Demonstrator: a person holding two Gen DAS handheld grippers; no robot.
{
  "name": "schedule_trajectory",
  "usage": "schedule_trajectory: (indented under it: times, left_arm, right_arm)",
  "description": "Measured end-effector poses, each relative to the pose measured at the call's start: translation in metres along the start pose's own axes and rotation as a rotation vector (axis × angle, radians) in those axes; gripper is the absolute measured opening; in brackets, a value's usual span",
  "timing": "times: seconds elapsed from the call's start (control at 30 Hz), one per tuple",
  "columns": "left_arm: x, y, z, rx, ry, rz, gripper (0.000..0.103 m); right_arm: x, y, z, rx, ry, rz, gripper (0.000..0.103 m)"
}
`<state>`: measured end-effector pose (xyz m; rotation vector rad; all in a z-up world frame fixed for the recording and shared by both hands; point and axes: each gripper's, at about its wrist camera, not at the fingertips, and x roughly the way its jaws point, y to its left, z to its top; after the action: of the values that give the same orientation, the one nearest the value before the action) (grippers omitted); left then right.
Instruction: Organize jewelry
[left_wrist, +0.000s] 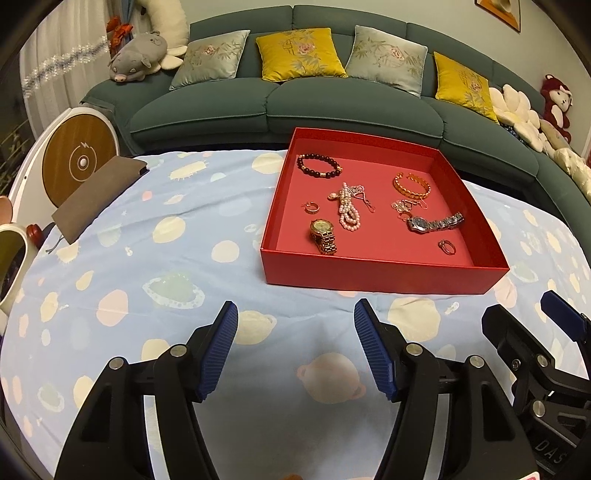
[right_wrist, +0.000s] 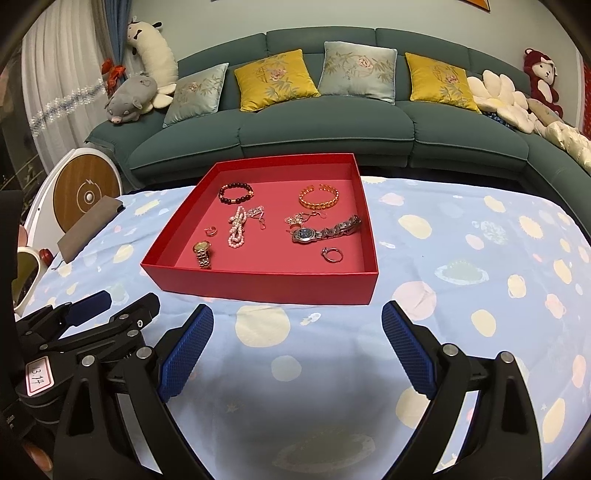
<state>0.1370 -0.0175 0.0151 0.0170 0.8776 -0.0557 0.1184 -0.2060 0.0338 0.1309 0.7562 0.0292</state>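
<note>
Both grippers hover low over the cloth-covered worktop (right_wrist: 461, 258), side by side, each with its fingers spread wide and nothing between them. The left gripper (left_wrist: 295, 350) sits a little to the left of the red tray (left_wrist: 380, 273), so the jewelry lies ahead and to its right; the right gripper (right_wrist: 297, 354) faces the tray's near wall almost squarely, with the pieces straight ahead and slightly left. Inside the tray, nearest the front wall, are the gold watch (right_wrist: 202, 254) at the left and a small ring (right_wrist: 332, 254) at the right, then the silver watch (right_wrist: 325, 229), whose band runs crosswise and slants away to the right. Further back lie the pearl strand (right_wrist: 236, 230), the dark bead bracelet (right_wrist: 236, 194) and the gold bangle (right_wrist: 318, 197). By my reading, the right gripper is better placed for the ring and silver watch, the left for the gold watch.
</note>
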Motion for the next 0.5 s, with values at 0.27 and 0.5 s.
schedule_trajectory:
  times: [0.27,0.5]
  left_arm:
    - [-0.0023,0.0004,0.0004,0.003,-0.005,0.007,0.063]
    - [-0.0037,-0.0005,0.0005,0.002,-0.008,0.011,0.063]
  right_arm:
    - [-0.0010,0.0010,-0.0002,-0.007,-0.006,-0.001,0.090]
    - [-0.0011,0.0013,-0.0001,-0.008,-0.006,-0.002,0.090]
